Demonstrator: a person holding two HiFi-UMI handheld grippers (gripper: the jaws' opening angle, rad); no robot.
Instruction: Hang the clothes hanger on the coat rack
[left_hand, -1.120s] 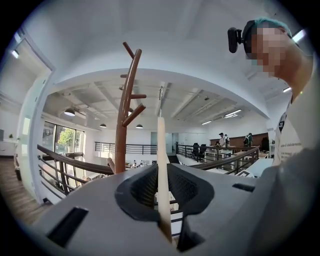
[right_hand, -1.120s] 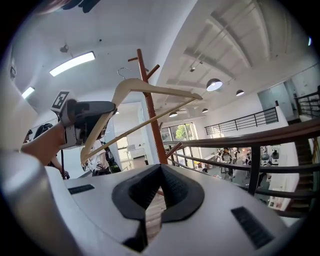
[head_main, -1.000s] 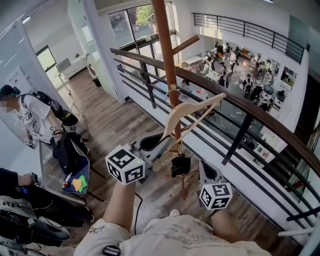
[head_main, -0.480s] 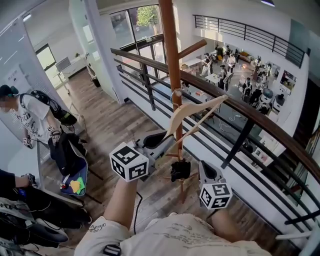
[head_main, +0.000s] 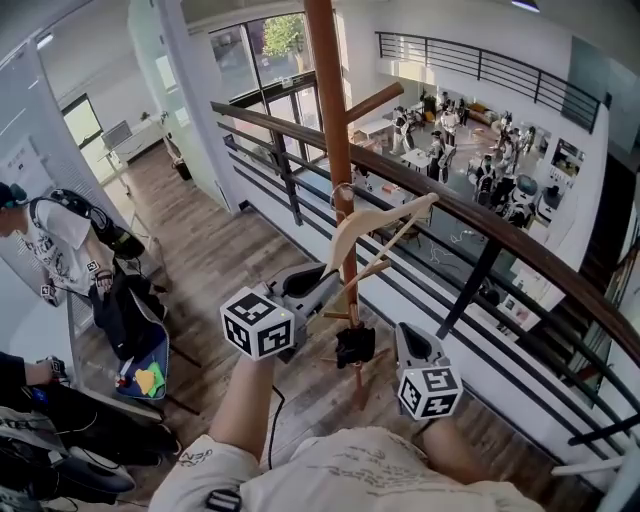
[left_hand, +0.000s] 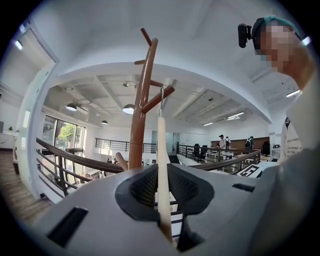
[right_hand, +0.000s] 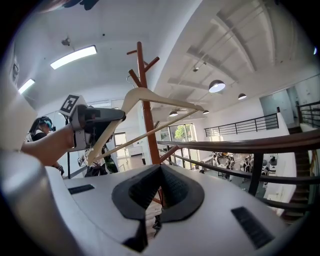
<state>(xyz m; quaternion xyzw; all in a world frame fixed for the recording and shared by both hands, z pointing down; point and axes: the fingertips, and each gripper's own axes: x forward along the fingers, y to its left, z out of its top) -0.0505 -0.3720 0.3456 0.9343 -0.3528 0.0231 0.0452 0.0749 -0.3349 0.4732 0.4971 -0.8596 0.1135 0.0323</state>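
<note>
A brown wooden coat rack (head_main: 334, 150) stands in front of me, with angled pegs (head_main: 377, 101). My left gripper (head_main: 335, 278) is shut on the lower end of a pale wooden hanger (head_main: 378, 214). The hanger slants up to the right across the pole. In the left gripper view the hanger (left_hand: 161, 150) stands edge-on between the pads, and its metal hook (left_hand: 161, 93) is right at a peg (left_hand: 159, 97). Whether the hook rests on that peg I cannot tell. My right gripper (head_main: 405, 335) stays low on the right, shut and empty, apart from the hanger (right_hand: 150, 95).
A dark wood-topped railing (head_main: 480, 215) runs behind the rack, with an atrium full of people (head_main: 480, 170) below it. A person (head_main: 55, 240) and a dark bag (head_main: 130, 310) are on the left. A black object (head_main: 353, 345) hangs low on the pole.
My left gripper has carried the hanger a little closer to the rack's pole and slightly lower. The right gripper has hardly moved.
</note>
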